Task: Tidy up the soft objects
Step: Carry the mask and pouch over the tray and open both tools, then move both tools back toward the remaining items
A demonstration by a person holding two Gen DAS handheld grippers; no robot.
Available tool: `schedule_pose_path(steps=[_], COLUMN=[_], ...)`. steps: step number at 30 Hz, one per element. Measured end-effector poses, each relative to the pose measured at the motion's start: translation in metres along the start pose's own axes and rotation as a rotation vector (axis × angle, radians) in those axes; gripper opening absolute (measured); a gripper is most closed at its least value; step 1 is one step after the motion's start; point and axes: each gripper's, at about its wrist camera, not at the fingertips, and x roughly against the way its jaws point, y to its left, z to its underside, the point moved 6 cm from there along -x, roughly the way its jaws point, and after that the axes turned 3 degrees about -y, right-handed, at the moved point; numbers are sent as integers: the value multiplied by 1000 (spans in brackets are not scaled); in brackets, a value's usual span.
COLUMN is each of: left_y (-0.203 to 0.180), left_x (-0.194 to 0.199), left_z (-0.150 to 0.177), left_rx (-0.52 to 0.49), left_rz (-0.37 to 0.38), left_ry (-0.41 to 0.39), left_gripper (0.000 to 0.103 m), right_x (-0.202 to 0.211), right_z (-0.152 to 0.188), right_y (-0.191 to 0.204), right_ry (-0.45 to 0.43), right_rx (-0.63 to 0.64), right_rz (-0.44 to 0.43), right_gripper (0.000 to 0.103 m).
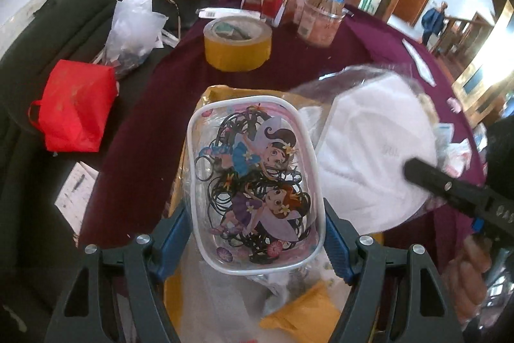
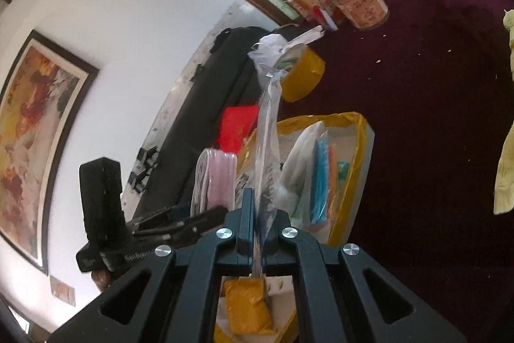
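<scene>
My left gripper (image 1: 255, 233) is shut on a clear pouch (image 1: 253, 169) printed with cartoon fairies and filled with black hair ties; its blue pads (image 1: 175, 233) press both sides. The pouch hangs over an open yellow bag (image 1: 221, 94) on the maroon tablecloth (image 1: 289, 63). My right gripper (image 2: 257, 204) is shut on the edge of a clear plastic bag (image 2: 268, 130). In the left wrist view that bag (image 1: 369, 150) holds a white mask and the right gripper (image 1: 414, 172) comes in from the right. The right wrist view shows the pouch (image 2: 215, 179) edge-on in the left gripper (image 2: 205, 216).
A yellow tape roll (image 1: 237, 42) and several jars and boxes (image 1: 318, 18) stand at the table's far side. A red bag (image 1: 77, 111) and a plastic bag (image 1: 135, 28) lie on the dark sofa (image 1: 38, 60) to the left. A yellow cloth (image 2: 506, 156) lies on the table.
</scene>
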Motion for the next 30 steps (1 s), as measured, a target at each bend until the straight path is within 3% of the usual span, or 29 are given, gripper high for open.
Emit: schedule_pose_path(steps=[6, 9, 12, 14, 16, 19, 23, 26, 30], left_y=[6, 10, 12, 11, 9, 4, -5, -18, -52], left_x=[-18, -17, -7, 2, 10, 22, 43, 58, 61], left_z=[-2, -1, 2, 5, 11, 22, 40, 53, 68], left_rx=[11, 38, 85, 99, 102, 99, 117, 146, 140], left_rz=[5, 32, 80, 88, 79, 51, 23, 57, 134], left_ry=[34, 33, 6, -26, -50, -78, -133, -181, -173], left_gripper=[81, 82, 88, 93, 93, 93, 93, 93, 94], right_x=[-20, -30, -31, -28, -18, -3, 18, 35, 61], right_z=[-7, -6, -5, -5, -4, -2, 15, 35, 56], right_y=[-2, -6, -12, -12, -8, -2, -4, -14, -31], right_ry=[8, 10, 7, 0, -36, -78, -85, -79, -103], right_rx=[8, 35, 21, 13, 22, 55, 73, 71, 72], right_rz=[64, 141, 165, 158, 163, 184, 198, 211, 262], right_gripper=[6, 11, 36, 59, 64, 70, 71, 71, 70])
